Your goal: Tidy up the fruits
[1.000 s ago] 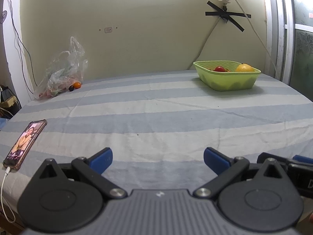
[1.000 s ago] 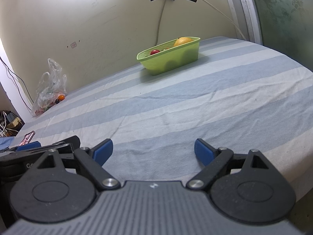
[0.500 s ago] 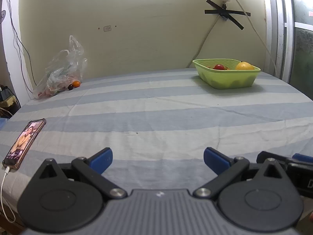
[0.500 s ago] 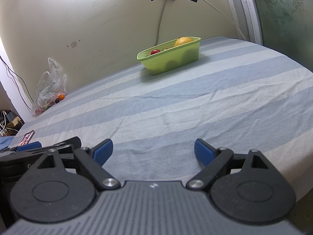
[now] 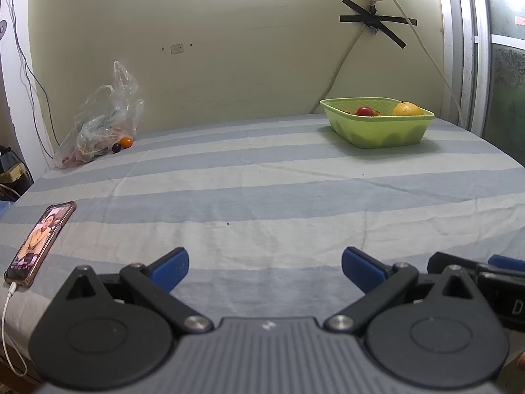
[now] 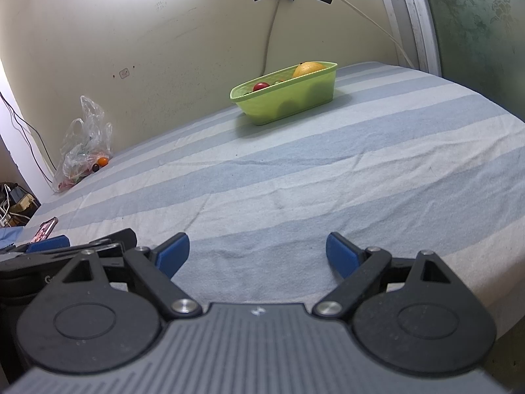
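Note:
A green basket [image 5: 387, 131] [image 6: 295, 101] stands at the far right of the striped bed, holding a red fruit [image 5: 364, 111] [image 6: 261, 86] and a yellow-orange fruit [image 5: 407, 109] [image 6: 308, 68]. At the far left a clear plastic bag [image 5: 98, 128] [image 6: 82, 151] lies against the wall, with a small orange fruit [image 5: 126, 142] [image 6: 103, 161] and a dark one [image 5: 116, 147] beside it. My left gripper [image 5: 264, 267] is open low over the near edge, nothing between its fingers. My right gripper [image 6: 257, 256] is open too, close beside the left one.
A phone [image 5: 41, 238] with a lit screen and a white cable lies at the near left edge. A cable taped to the wall [image 5: 374, 23] hangs above the basket. Striped sheet [image 5: 262, 180] spans the middle.
The left wrist view has tilted very slightly. Neither gripper nor any fruit has moved.

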`<state>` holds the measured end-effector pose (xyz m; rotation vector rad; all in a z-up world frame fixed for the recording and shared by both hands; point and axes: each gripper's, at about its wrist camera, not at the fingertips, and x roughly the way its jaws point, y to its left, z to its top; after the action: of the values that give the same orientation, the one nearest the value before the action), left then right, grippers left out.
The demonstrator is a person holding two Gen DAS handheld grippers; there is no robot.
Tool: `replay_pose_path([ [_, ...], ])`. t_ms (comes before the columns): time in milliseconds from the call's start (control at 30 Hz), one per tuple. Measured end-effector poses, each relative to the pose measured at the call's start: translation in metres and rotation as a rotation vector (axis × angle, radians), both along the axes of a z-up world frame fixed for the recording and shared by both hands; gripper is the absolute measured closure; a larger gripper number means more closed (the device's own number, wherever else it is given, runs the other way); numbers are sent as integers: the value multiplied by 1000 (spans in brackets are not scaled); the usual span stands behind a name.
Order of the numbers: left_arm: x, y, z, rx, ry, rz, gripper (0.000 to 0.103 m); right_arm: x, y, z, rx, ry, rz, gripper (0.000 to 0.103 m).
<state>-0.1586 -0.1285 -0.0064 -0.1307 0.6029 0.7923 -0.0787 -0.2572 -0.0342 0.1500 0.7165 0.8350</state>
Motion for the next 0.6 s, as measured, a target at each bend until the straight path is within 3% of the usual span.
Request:
replay_pose_path([
  [600,0,0,-1,-4,13,-3,0,0,1,1,-1,0,-1,11],
])
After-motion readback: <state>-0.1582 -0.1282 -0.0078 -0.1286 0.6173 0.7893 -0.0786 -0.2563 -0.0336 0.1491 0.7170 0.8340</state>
